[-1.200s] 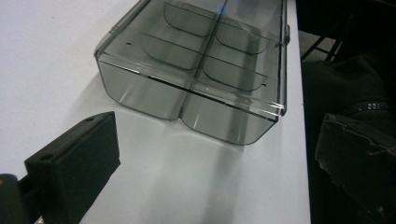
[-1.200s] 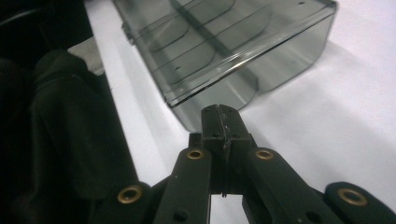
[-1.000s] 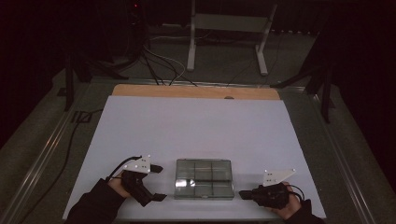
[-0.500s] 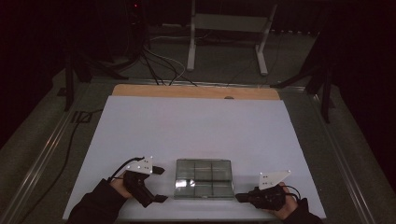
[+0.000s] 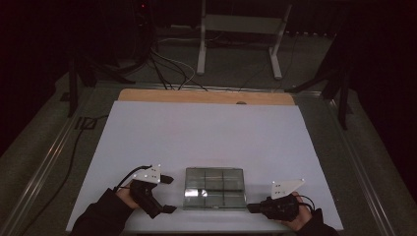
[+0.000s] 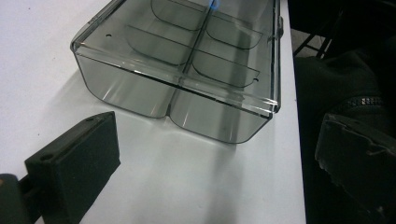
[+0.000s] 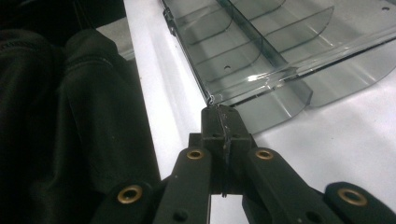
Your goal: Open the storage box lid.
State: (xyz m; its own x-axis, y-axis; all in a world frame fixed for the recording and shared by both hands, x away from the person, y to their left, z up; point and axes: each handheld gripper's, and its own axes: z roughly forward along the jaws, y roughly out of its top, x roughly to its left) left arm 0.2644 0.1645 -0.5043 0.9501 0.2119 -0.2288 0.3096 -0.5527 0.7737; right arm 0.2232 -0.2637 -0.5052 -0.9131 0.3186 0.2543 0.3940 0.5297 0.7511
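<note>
Clear plastic box (image 5: 214,188) is seen on the white bench (image 5: 206,132), between the two claws, near the bench's near edge. Lid is closed; six compartments are visible through it, all apparently empty.

Left claw (image 5: 167,194): jaws are spread wide, nothing is held; box sits just ahead of them, apart from both. In the left claw's view one jaw hangs over the bench edge.

Right claw (image 7: 223,116): jaws are pressed fully together, nothing is gripped. Tips are placed right at the near corner of the box, at the lid seam. Actual contact cannot be confirmed.

Handling, judged: light, rigid, thin-walled, smooth and slippery. Sliding on the bench is expected if it is pushed from one side. Cracking is possible under hard pinching. Best hold is judged across the short side walls, or at the lid lip with the box braced from the opposite side.

Hard to read: latch and hinge side cannot be made out; walls are transparent with glare; far end of the box is cut off in both claw views; the room is dark.
</note>
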